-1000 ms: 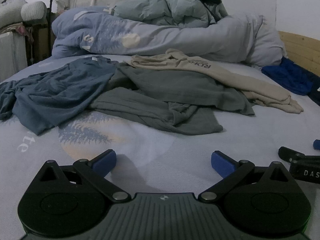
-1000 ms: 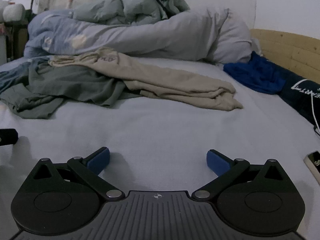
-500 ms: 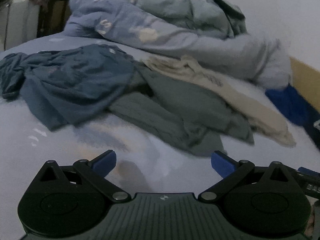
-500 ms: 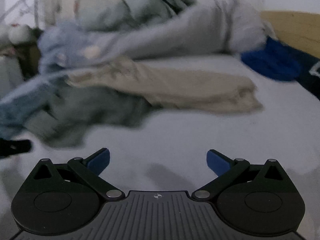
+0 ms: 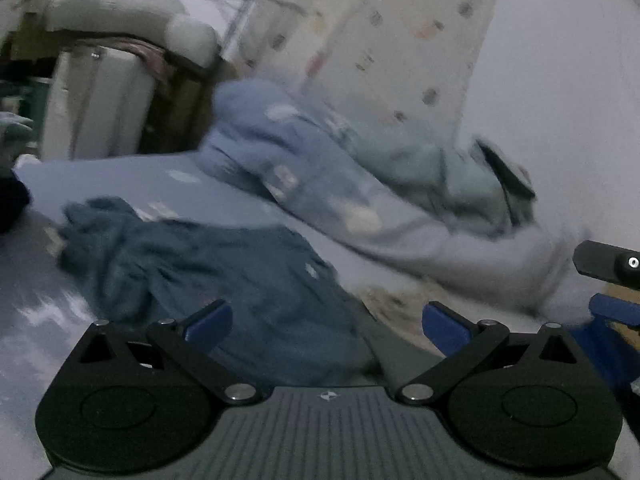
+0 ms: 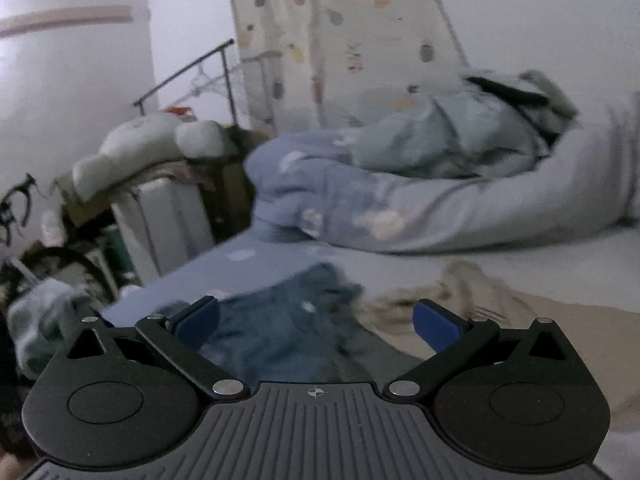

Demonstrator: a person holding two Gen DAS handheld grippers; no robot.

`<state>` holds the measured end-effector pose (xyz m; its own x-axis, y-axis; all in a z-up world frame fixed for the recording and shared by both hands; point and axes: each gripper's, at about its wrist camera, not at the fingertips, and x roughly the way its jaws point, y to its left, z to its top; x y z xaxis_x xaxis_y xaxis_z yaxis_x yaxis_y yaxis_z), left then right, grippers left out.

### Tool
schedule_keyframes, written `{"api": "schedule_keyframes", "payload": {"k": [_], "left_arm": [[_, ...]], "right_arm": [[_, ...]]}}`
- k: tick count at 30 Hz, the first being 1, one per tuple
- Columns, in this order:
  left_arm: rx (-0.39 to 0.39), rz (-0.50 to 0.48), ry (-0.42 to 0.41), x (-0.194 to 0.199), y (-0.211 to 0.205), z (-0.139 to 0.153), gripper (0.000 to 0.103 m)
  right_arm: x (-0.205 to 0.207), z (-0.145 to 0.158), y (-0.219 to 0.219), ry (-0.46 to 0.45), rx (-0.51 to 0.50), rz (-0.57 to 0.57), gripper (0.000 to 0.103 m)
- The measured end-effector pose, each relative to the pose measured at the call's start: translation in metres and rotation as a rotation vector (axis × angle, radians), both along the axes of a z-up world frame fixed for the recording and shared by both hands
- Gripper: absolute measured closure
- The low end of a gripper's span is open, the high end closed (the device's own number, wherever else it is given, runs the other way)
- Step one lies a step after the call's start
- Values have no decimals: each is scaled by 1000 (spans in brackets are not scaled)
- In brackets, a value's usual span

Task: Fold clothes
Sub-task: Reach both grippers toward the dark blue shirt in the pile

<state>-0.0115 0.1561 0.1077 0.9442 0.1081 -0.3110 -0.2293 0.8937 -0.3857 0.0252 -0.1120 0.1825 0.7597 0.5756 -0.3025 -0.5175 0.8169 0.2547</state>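
Both tools have swung toward the blurred, seemingly blue shirt [image 5: 224, 280], jaws apart.

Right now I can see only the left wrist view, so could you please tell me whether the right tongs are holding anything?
Observer: No, the right tongs are open and empty, poised over the blue shirt.
Operator: Thank you. Where does the beige garment lie? I can barely make it out.
Observer: The beige garment lies directly right of the blue shirt and spreads toward the right edge of the right wrist view.
Operator: Is there anything between the two?
Observer: A grey-green garment shows between them, close to the tongs, though it is blurred.
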Motion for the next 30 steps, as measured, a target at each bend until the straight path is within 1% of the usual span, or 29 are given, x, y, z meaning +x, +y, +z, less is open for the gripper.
{"api": "schedule_keyframes", "payload": {"k": [3, 4, 5, 7, 11, 14, 19, 21, 22, 27, 30], "left_arm": [[-41, 65, -16, 1, 20, -1, 0], [-58, 81, -16, 2, 26, -3, 0], [-74, 93, -10, 4, 31, -6, 0], [-111, 117, 12, 10, 38, -16, 0], [-160, 108, 53, 20, 47, -31, 0], [-195, 92, 66, 25, 50, -39, 0], [-247, 75, 86, 24, 53, -49, 0], [-255, 58, 89, 25, 52, -52, 0], [-253, 57, 95, 26, 51, -54, 0], [-297, 60, 106, 28, 55, -61, 0], [-306, 63, 104, 27, 56, -62, 0]], "right_arm": [[32, -2, 22, 22, -32, 22, 1], [42, -7, 30, 38, -44, 34, 8], [53, -12, 39, 56, -57, 52, 18], [72, -23, 57, 94, -107, 71, 30], [110, -59, 87, 154, -235, 73, 41], [131, -84, 103, 195, -273, 57, 42], [155, -114, 126, 235, -316, 61, 42], [165, -126, 134, 245, -342, 60, 44], [169, -131, 136, 252, -351, 57, 46], [181, -149, 141, 292, -350, 43, 49], [180, -153, 149, 291, -363, 65, 64]]}}
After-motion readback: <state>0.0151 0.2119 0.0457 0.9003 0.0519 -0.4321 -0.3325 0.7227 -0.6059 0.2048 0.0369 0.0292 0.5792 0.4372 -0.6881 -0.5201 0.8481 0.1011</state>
